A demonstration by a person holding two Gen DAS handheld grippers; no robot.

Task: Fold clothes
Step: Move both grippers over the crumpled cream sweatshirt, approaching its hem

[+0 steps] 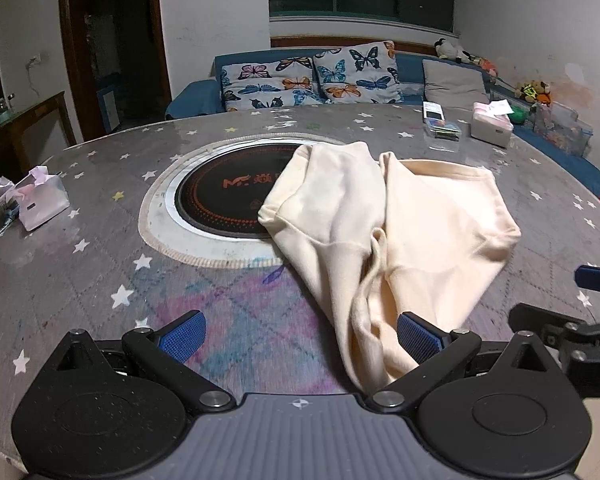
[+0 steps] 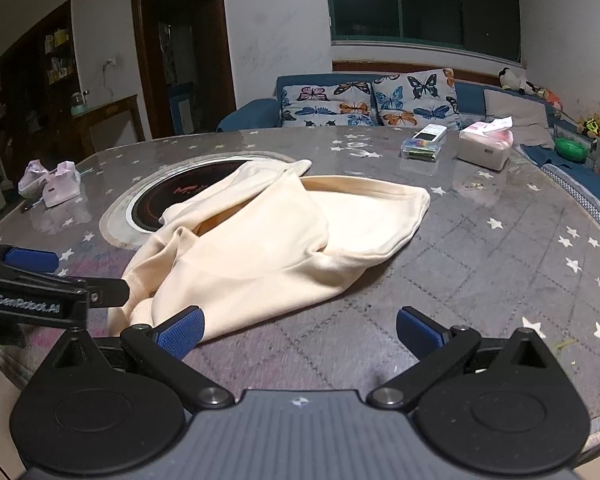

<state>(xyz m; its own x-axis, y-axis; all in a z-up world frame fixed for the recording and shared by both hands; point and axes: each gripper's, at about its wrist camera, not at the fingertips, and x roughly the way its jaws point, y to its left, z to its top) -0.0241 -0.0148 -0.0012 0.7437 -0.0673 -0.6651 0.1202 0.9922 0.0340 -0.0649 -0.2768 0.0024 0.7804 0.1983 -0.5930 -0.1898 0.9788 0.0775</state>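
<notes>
On the star-patterned counter (image 2: pixel 480 272), a cream garment (image 2: pixel 268 240) lies crumpled, partly over the round cooktop (image 1: pixel 220 200). The left gripper (image 1: pixel 300 336) and right gripper (image 2: pixel 298 330) hover with jaws spread wide, holding nothing, at its near edge.

Cream garment (image 1: pixel 380 216): soft matt cloth. Table (image 2: pixel 500 280): glossy clear cover. Claw pads (image 1: pixel 184 334): blue, ribbed.

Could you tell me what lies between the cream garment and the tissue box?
Only bare starred tablecloth between cream garment and tissue box, seen in the right wrist view.
</notes>
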